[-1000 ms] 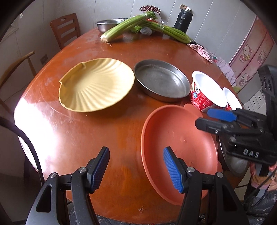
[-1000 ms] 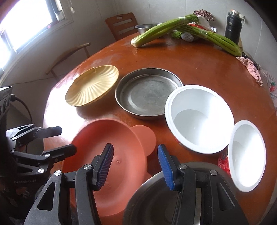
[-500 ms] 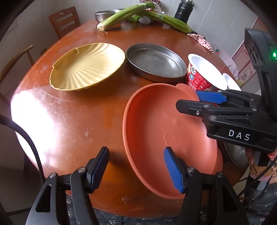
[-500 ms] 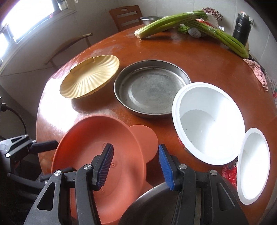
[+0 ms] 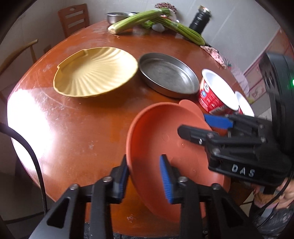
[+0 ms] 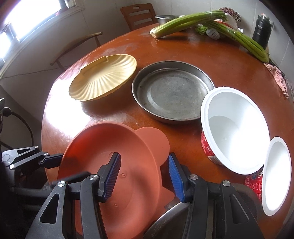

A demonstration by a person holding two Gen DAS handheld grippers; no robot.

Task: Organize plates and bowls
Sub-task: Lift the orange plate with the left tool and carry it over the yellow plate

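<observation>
An orange plate (image 5: 165, 132) (image 6: 102, 147) with a round ear tab lies at the near edge of the round wooden table (image 5: 73, 128). My left gripper (image 5: 144, 161) straddles the plate's left rim. Its jaws are closing: one pad lies against the outer edge, the other against the inner wall. My right gripper (image 6: 144, 160) stands open astride the right rim beside the tab, with neither pad touching. Farther back sit a yellow shell-shaped plate (image 5: 95, 73) (image 6: 104, 77), a round metal pan (image 5: 169, 73) (image 6: 172, 92) and two red-and-white paper bowls (image 6: 233, 128) (image 6: 277, 174).
A steel bowl (image 6: 165, 220) sits under my right gripper, partly below the orange plate's right edge. At the table's far side lie celery stalks (image 6: 183, 23), a small steel bowl (image 6: 165, 18), a black flask (image 6: 261, 31) and a pink cloth (image 6: 277, 77). Wooden chairs (image 6: 139, 14) stand behind.
My left jaws have come in from wide apart onto the orange plate's left rim. My right gripper kept its width and now sits over the plate's right rim.
</observation>
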